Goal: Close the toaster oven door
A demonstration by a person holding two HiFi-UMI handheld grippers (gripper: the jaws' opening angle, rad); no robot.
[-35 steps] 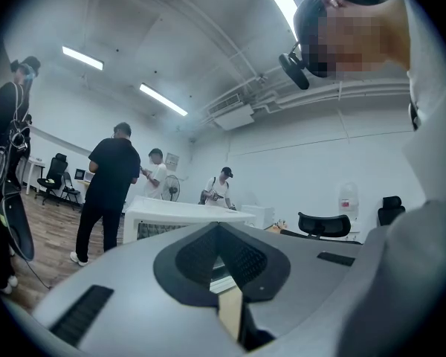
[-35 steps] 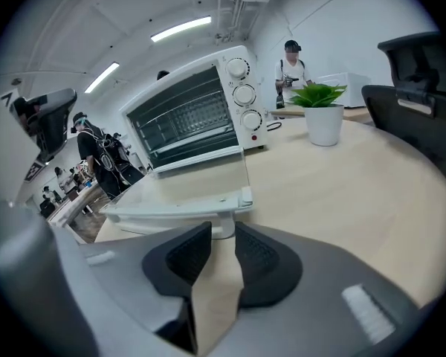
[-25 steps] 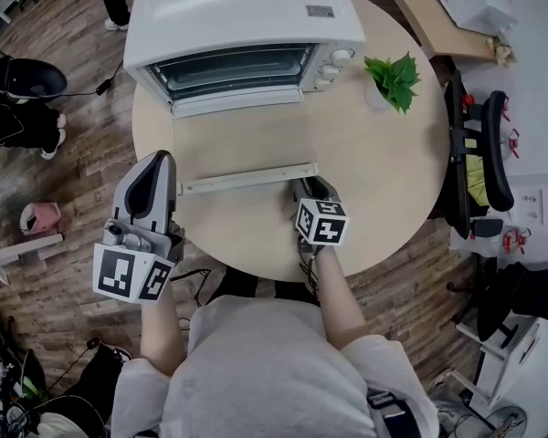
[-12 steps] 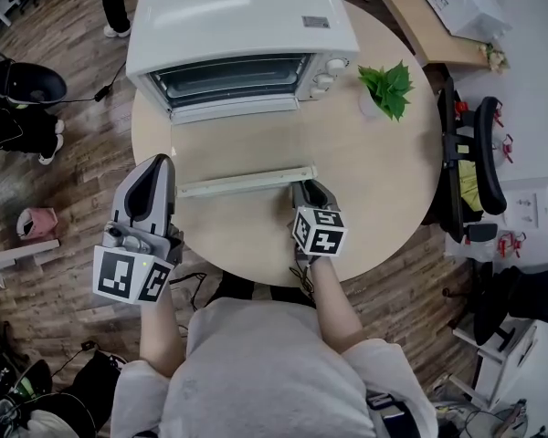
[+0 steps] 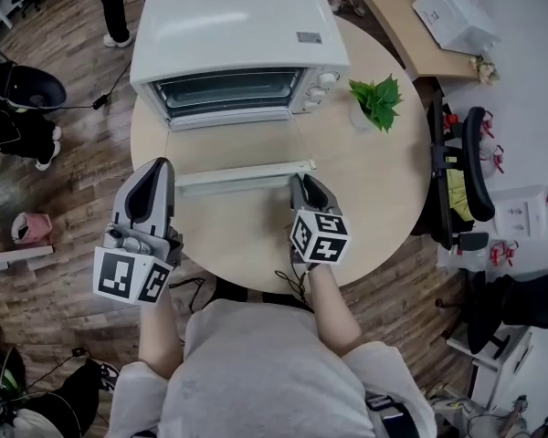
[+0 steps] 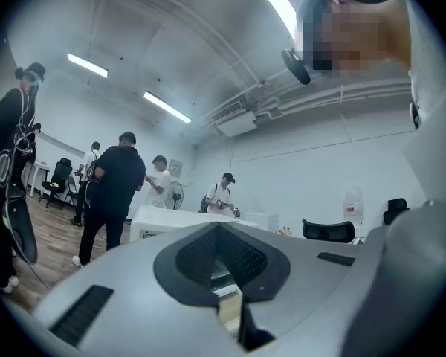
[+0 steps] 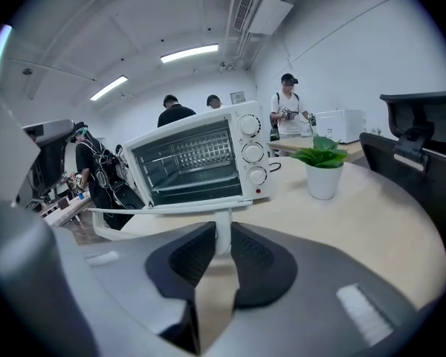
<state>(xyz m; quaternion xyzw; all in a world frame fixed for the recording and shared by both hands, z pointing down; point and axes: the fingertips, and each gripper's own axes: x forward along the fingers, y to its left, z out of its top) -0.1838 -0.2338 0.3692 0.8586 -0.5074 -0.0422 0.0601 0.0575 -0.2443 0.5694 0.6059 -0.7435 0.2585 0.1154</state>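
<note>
Tightened from wide apart a second earlier: right gripper [image 5: 300, 182] at lower centre of the head view, closing on the right end of the door handle [image 5: 242, 172], with the handle's white post [image 7: 222, 233] between the pads and touching both. Lay flat open at mid-frame as a glass door [image 5: 233, 142], hinged under the toaster oven [image 5: 237, 35] at upper centre, handle edge nearest the person. Hung at lower left, just beside the handle's left end: left gripper [image 5: 155, 168], jaws together on nothing. Stood, oven and all, on a round table [image 5: 374, 190].
</note>
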